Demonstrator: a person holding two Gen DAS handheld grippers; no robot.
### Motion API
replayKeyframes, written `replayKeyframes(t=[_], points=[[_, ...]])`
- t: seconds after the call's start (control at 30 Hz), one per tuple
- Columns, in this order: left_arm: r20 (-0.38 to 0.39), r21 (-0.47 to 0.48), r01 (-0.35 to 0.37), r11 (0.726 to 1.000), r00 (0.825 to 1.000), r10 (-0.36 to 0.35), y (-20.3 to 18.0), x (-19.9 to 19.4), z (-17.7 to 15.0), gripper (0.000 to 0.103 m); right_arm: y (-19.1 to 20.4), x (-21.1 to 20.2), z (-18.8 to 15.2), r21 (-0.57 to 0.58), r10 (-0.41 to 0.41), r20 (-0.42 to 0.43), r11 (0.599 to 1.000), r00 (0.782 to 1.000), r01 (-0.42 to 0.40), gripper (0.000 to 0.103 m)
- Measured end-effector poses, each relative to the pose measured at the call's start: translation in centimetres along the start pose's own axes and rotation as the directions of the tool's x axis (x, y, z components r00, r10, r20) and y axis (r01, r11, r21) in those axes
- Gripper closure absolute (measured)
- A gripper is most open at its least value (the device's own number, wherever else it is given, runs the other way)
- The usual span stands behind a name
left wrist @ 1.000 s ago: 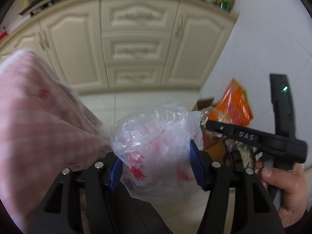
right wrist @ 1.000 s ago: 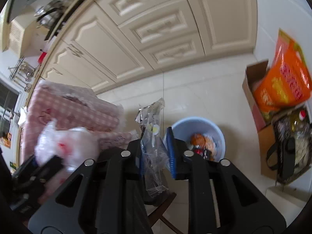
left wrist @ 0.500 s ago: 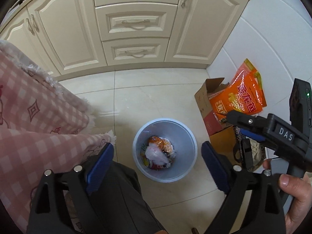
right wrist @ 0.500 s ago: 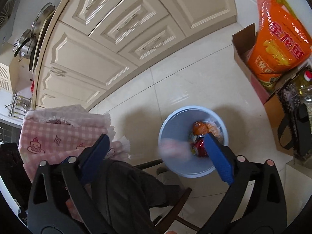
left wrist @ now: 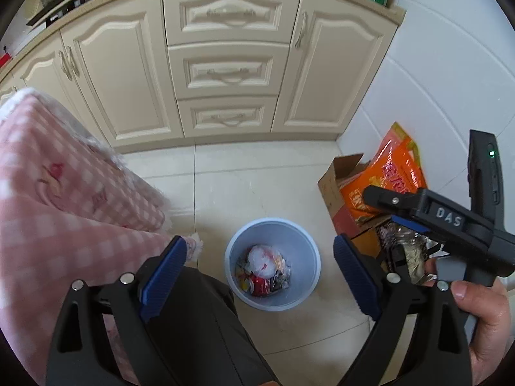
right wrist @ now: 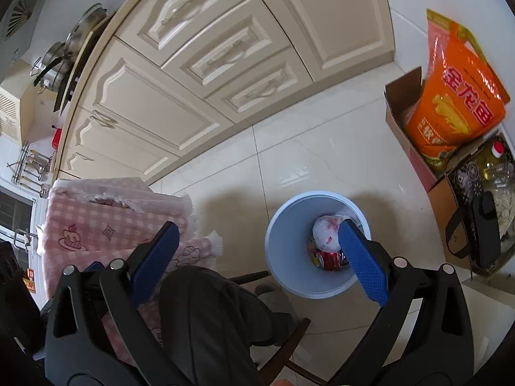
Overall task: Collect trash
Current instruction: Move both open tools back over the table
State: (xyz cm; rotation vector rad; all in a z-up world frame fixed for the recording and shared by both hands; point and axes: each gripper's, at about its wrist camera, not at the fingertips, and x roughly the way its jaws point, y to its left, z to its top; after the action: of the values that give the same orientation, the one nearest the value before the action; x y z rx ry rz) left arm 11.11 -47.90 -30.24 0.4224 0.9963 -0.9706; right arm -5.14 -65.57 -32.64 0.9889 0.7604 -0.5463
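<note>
Overhead, both cameras looked down past the tongs at the kitchen floor.
Left tongs (left wrist: 259,259): spread wide with nothing between the blue pads, low in the left wrist view, one pad at lower left and the other at lower right.
Right tongs (right wrist: 256,251): also spread wide and empty, filling the bottom of the right wrist view; in the left wrist view the same tool (left wrist: 450,225) sat at the right edge, gripped by the right hand (left wrist: 482,318).
Bin (left wrist: 239,251): a pale blue round bin stood on the tiled floor (left wrist: 257,186), at lower centre in the left wrist view and centre-right (right wrist: 283,241) in the right wrist view.
Trash: a crumpled white plastic bag with red print (left wrist: 262,262) lay inside the bin on top of a red can (left wrist: 259,286) and other wrappers; in the right wrist view the bag (right wrist: 326,233) was partly hidden behind the right blue pad.
Desk: a surface under a pink checked cloth (left wrist: 64,209) filled the left side of the left wrist view.
Trousers: a dark trouser leg (right wrist: 209,315) showed between the tongs at the bottom of the frame.
Cabinets (left wrist: 225,64): cream doors and drawers ran across the top of the frame.
Right side: an orange bag (right wrist: 457,96) leaned in a cardboard box (right wrist: 405,122) by the white wall.
</note>
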Motion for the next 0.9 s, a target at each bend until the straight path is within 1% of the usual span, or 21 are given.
replayKeyframes(t=[0.1,0.23,0.33,0.47,0.57,0.63,0.73,0.8,0.87,0.9], points=[[0.041,-0.002,0.001,1.000,0.999,-0.001,0.0,-2.1,0.2,0.013,1.4,-1.0,0.0,-0.023,0.007,0.017,1.000,1.000,-0.007,0.006],[0.100,-0.016,-0.004,1.000,0.995,0.006,0.6,-5.2,0.4,0.013,4.2,-2.9,0.2,-0.077,0.038,0.052,0.996,0.998,-0.034,0.006],[0.163,-0.036,-0.004,0.999,0.987,0.010,1.4,-8.3,0.4,0.013,6.9,-4.3,0.1,-0.133,0.067,0.075,0.990,0.995,-0.057,0.006],[0.246,-0.078,-0.030,0.997,0.968,0.048,3.3,-12.7,0.1,0.013,10.8,-5.8,-0.3,-0.212,0.117,0.094,0.973,0.989,-0.095,0.006],[0.304,-0.125,-0.057,0.990,0.948,0.093,5.4,-16.3,-0.3,0.013,14.5,-6.9,-0.9,-0.287,0.162,0.101,0.950,0.982,-0.127,0.006],[0.323,-0.162,-0.075,0.984,0.938,0.124,6.7,-18.1,-0.6,0.013,17.2,-7.6,-1.5,-0.341,0.195,0.101,0.928,0.975,-0.150,0.006],[0.360,-0.229,-0.092,0.969,0.917,0.172,9.2,-21.4,-1.4,0.013,21.5,-8.4,-2.8,-0.428,0.242,0.092,0.886,0.966,-0.181,0.006],[0.390,-0.273,-0.109,0.956,0.896,0.214,10.9,-23.7,-2.0,0.012,24.1,-8.9,-3.7,-0.478,0.265,0.085,0.857,0.960,-0.194,0.006],[0.412,-0.303,-0.130,0.944,0.875,0.253,12.2,-25.8,-2.6,0.011,27.2,-9.4,-5.0,-0.540,0.297,0.073,0.814,0.952,-0.213,0.006],[0.426,-0.319,-0.152,0.935,0.859,0.285,12.9,-27.0,-3.1,0.011,28.0,-9.5,-5.4,-0.556,0.304,0.071,0.802,0.950,-0.215,0.006]])
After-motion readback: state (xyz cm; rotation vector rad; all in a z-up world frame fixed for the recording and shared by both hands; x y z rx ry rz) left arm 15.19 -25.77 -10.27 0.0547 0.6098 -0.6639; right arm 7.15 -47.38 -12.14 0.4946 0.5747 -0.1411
